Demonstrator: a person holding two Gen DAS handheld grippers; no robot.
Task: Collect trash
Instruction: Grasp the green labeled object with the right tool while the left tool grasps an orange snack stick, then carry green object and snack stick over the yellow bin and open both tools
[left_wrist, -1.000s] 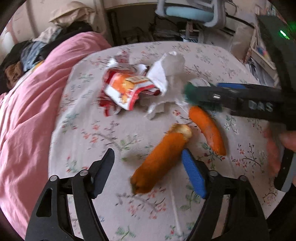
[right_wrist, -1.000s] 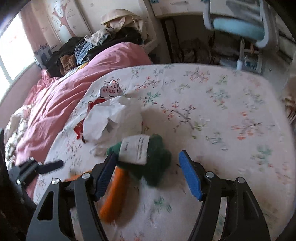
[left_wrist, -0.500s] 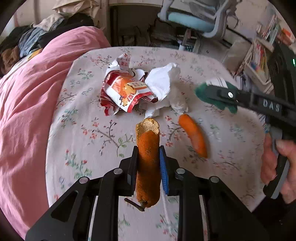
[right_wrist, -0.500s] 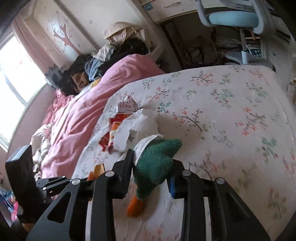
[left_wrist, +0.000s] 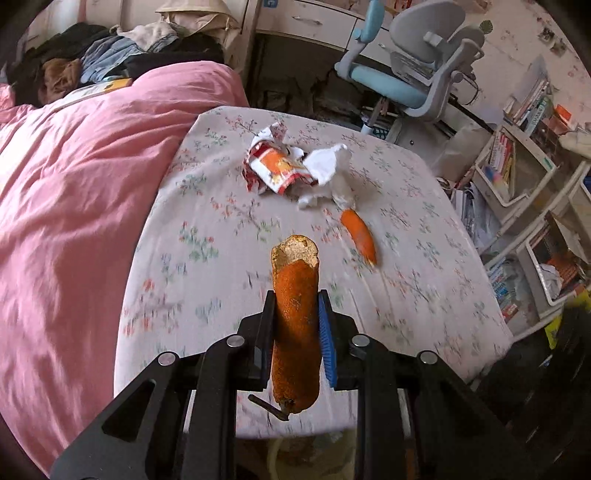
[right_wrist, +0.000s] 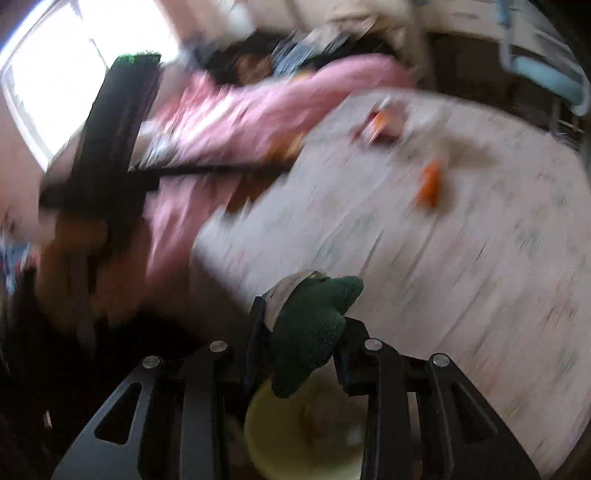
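Left claw (left_wrist: 295, 332) clamping tight on orange corn-dog-like piece (left_wrist: 295, 325), bitten end pointing far, stick end poking out near camera, held above near edge of floral worktop (left_wrist: 207, 280).

Right claw (right_wrist: 301, 332) pinching green knitted piece (right_wrist: 314, 325) with white label; view heavily blurred; pale yellow bin (right_wrist: 303, 435) sitting directly below.

Small orange piece (left_wrist: 358, 236) lying on worktop, right of centre. Red-orange wrapper (left_wrist: 275, 170) and white crumpled paper (left_wrist: 328, 170) touching, lying farther back. Pink quilt (left_wrist: 66, 206) lying left of worktop.
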